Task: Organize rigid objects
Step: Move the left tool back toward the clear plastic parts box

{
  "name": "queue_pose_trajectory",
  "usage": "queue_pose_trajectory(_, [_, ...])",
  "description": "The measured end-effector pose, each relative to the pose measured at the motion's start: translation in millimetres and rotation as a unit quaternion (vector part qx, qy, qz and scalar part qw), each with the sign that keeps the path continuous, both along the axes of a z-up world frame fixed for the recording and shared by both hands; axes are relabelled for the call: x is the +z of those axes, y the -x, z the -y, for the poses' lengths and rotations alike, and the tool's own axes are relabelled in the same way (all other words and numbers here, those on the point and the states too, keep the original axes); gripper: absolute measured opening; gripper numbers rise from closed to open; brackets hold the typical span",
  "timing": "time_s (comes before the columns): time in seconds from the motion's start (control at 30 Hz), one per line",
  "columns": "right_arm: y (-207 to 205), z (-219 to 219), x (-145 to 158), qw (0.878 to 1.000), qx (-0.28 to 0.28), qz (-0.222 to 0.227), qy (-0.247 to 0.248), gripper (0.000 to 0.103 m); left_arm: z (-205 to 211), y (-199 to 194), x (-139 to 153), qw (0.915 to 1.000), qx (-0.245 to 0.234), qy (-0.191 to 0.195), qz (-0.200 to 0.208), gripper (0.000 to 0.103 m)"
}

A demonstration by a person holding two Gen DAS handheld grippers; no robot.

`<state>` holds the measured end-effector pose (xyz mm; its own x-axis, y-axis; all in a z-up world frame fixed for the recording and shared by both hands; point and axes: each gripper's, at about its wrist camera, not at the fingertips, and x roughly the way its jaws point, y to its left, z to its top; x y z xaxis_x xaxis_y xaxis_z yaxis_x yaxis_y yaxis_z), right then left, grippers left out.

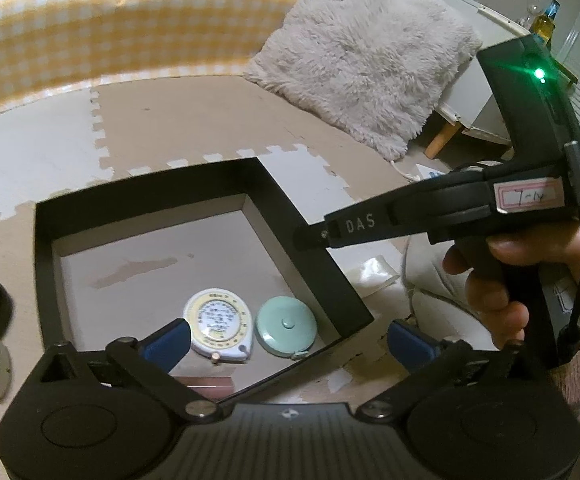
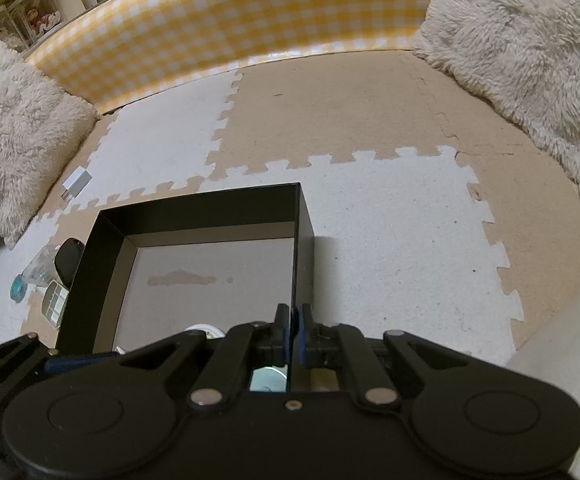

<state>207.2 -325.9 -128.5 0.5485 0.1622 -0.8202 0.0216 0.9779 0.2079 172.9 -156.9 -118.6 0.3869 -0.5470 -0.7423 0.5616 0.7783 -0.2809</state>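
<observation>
Left wrist view: the left hand-held gripper (image 1: 287, 340) gapes empty above the box (image 1: 314, 232), whose two tape measures, white (image 1: 218, 326) and mint (image 1: 286, 327), look light, stiff and slick (pinch each across its rim), while the right hand-held gripper (image 2: 291, 334) is clamped on the box's right wall.

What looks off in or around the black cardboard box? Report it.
The black cardboard box has a brownish stain on its grey floor, a scuff or old spill. A clear plastic bottle lies tipped on the mat beside it. The white and mint round tape measures lie flat inside, nothing askew.
</observation>
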Motion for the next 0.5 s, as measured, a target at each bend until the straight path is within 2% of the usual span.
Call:
queue_pose_trajectory(0.33, [1,-1,-1,1.0,0.001,0.0,0.0,0.005,-27,-6,24,0.9988,0.026,-0.017,0.038,0.103])
queue_pose_trajectory(0.5, [1,-1,-1,1.0,0.001,0.0,0.0,0.005,-51,-17,35,0.9968,0.058,-0.025,0.049,0.103])
